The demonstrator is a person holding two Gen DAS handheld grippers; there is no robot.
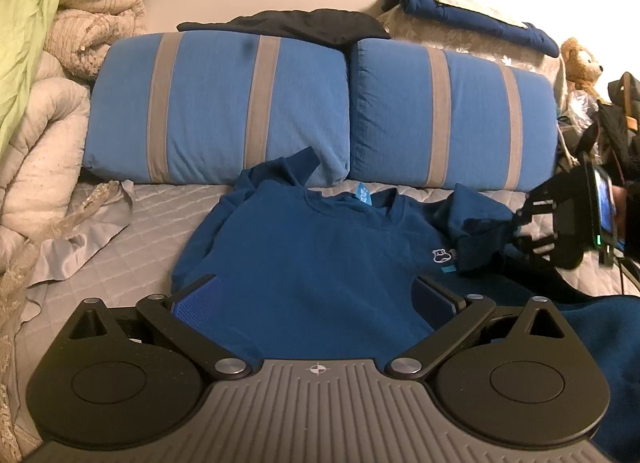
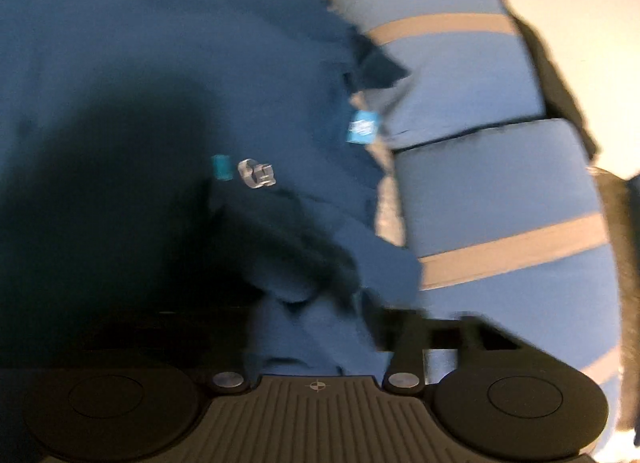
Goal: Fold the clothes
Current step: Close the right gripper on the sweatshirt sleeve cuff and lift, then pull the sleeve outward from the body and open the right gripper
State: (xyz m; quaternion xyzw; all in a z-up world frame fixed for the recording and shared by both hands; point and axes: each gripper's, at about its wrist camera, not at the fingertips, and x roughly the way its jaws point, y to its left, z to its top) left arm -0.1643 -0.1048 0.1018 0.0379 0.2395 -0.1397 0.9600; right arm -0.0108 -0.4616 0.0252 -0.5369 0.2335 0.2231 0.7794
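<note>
Left tongs (image 1: 316, 299) gape over the sweatshirt (image 1: 312, 247); right tongs (image 1: 516, 227) pinch its sleeve beside the pillows (image 1: 452, 111).

- Left gripper (image 1: 316, 295): matte black linkage arms, silver round pivot screws, blue textured pads (image 1: 198, 299) on the fingers.
- Behind them, a grey ribbed plate carrying a small crosshair mark, with a black round disc on each side.
- Right gripper (image 1: 516, 225): the same black skeletal links, a lit phone screen (image 1: 604, 203) mounted behind, and a green indicator light below.
- A dark sleeve (image 1: 632, 219) sits just behind that screen.
</note>
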